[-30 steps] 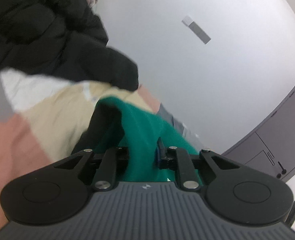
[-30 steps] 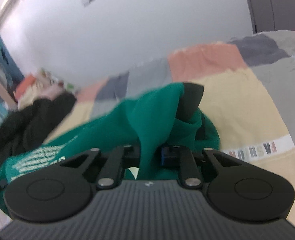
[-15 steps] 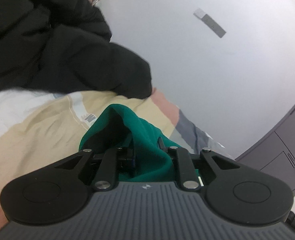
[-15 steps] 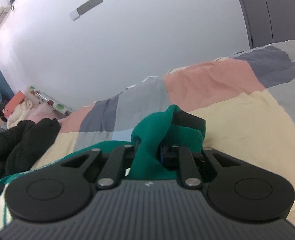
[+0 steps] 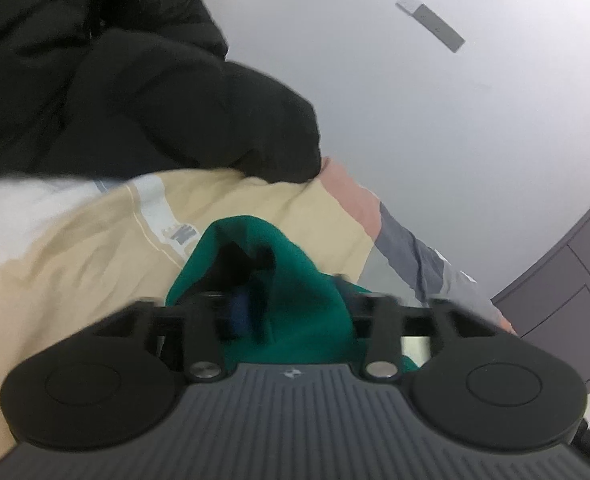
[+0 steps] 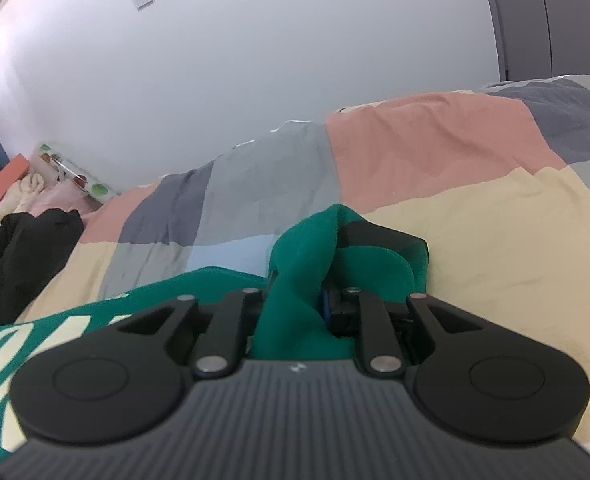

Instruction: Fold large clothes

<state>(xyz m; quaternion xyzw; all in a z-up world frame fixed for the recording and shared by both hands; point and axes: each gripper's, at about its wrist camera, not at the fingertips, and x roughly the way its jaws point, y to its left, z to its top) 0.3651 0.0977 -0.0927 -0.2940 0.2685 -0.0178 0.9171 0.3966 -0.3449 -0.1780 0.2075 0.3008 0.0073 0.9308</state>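
A green sweatshirt (image 5: 307, 320) with a black-lined edge lies bunched on the patchwork bedspread (image 5: 75, 260). My left gripper (image 5: 291, 304) hovers low over the bed. Its jaws are opening and stand wide, with a hump of green cloth loose between them. In the right wrist view the same green sweatshirt (image 6: 307, 248) rises in a fold between the fingers of my right gripper (image 6: 297, 300). Those jaws are opening slightly, and the blue pad still presses on the cloth. White lettering on the sweatshirt shows at the lower left of that view.
A black padded jacket (image 5: 135, 80) is heaped on the bed just beyond the left gripper and shows as the black padded jacket (image 6: 15, 252) at the right view's left edge. A grey wardrobe (image 5: 567, 280) stands against the white wall. Small clutter (image 6: 23, 184) sits at the bed's far corner.
Both grippers came down toward the bedspread with the green cloth. The left jaws have spread apart and the cloth now sits loose between them. The right grip looks nearly unchanged.
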